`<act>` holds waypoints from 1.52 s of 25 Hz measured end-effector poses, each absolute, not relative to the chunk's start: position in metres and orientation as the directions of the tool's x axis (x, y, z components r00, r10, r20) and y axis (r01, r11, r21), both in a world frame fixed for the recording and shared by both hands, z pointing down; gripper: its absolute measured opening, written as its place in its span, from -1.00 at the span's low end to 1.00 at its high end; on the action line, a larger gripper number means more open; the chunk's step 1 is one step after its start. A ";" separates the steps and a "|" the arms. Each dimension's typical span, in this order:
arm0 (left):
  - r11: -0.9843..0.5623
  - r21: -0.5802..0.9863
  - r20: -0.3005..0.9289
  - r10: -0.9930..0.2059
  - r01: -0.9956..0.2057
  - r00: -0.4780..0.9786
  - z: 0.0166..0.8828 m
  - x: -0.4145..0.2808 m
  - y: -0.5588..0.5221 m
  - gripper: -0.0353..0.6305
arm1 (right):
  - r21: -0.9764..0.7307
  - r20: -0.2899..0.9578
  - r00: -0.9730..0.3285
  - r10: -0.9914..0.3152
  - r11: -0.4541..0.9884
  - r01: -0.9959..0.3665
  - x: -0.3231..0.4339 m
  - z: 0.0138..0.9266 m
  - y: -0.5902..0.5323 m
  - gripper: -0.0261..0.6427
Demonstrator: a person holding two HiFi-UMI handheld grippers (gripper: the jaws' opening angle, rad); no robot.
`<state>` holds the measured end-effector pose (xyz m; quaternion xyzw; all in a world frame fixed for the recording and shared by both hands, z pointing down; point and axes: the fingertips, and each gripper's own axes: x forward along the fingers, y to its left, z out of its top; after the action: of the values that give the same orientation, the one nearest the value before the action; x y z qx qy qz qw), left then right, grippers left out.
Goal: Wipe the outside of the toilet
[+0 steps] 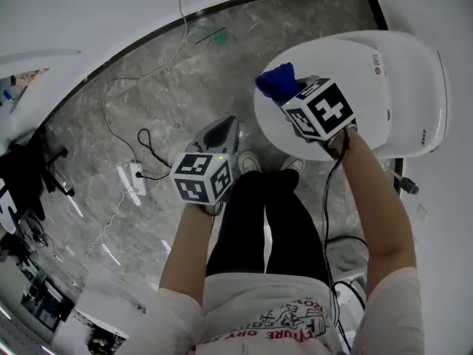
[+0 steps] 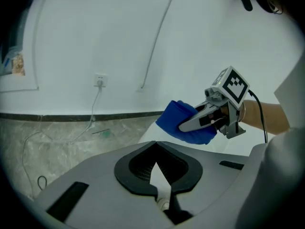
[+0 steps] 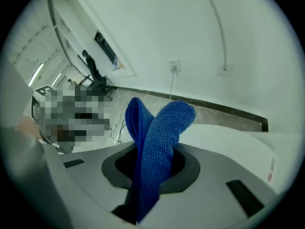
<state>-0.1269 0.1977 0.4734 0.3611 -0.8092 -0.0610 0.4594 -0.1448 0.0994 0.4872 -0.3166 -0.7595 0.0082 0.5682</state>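
The toilet [image 1: 336, 61] stands with its lid down, so its bowl and anything in it are hidden. Over the front of that lid, the right gripper [image 1: 292, 98] has its 2 jaws clamped on a folded blue cloth [image 1: 277, 82], which sticks out past the jaw tips; whether the cloth touches the lid cannot be told. The left gripper [image 1: 222, 128] hangs to the left of the toilet over the grey floor [image 1: 148, 87], its 2 jaws closed together with nothing between them.
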 end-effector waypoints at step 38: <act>-0.170 0.397 0.638 -0.655 -0.902 0.404 0.460 0.047 -0.247 -0.87 | -0.173 0.776 -0.534 -0.335 0.702 -0.691 0.167 0.461 -0.384 -0.71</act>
<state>0.0471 -0.2467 0.4596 0.7473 -0.5210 0.1628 0.3790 0.1674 -0.3839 0.4606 0.3042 -0.8430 0.2378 0.3745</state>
